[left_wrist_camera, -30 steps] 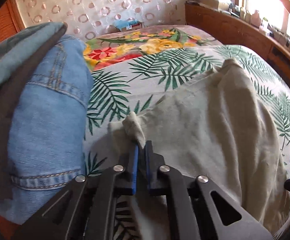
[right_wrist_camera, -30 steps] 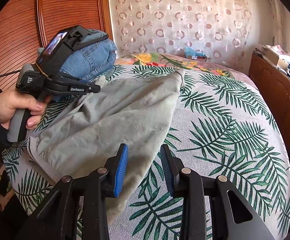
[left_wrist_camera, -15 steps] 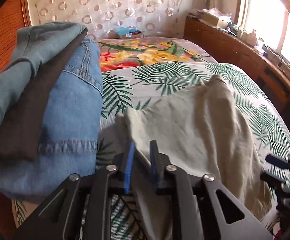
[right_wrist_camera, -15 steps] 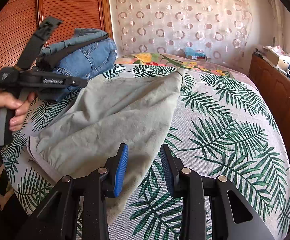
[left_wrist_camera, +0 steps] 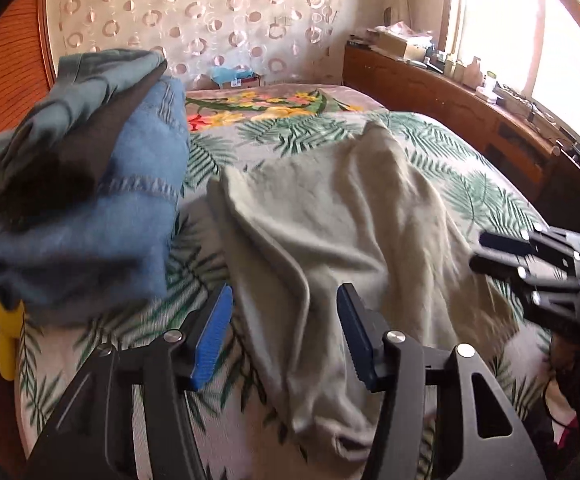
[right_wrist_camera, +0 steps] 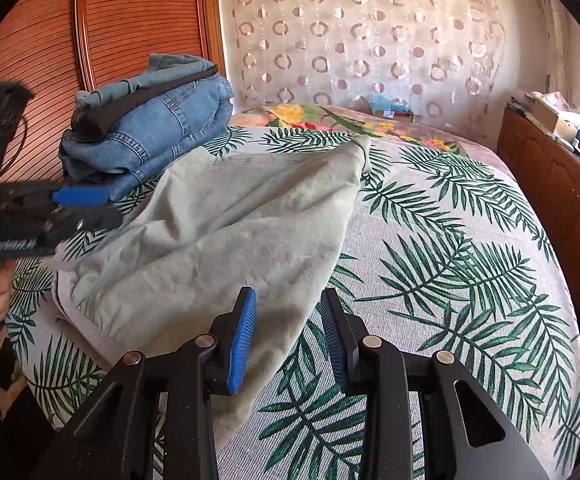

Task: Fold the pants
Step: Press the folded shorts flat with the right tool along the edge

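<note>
Pale grey-green pants (left_wrist_camera: 330, 216) lie loosely folded on the palm-leaf bedspread (right_wrist_camera: 450, 240); they also show in the right wrist view (right_wrist_camera: 225, 232). My left gripper (left_wrist_camera: 285, 336) is open and empty, hovering over the near end of the pants; it also shows at the left of the right wrist view (right_wrist_camera: 85, 208). My right gripper (right_wrist_camera: 287, 332) is open and empty above the pants' near edge; it appears at the right of the left wrist view (left_wrist_camera: 490, 252).
A stack of folded jeans and dark clothes (right_wrist_camera: 145, 120) sits at the bed's left side, also in the left wrist view (left_wrist_camera: 89, 184). A wooden shelf (left_wrist_camera: 470, 104) runs along the right. A wooden door (right_wrist_camera: 129, 16) stands behind the stack.
My left gripper let go of the pants' corner, opened wide and drew back toward the bed's near end. The right gripper stayed still and open.
</note>
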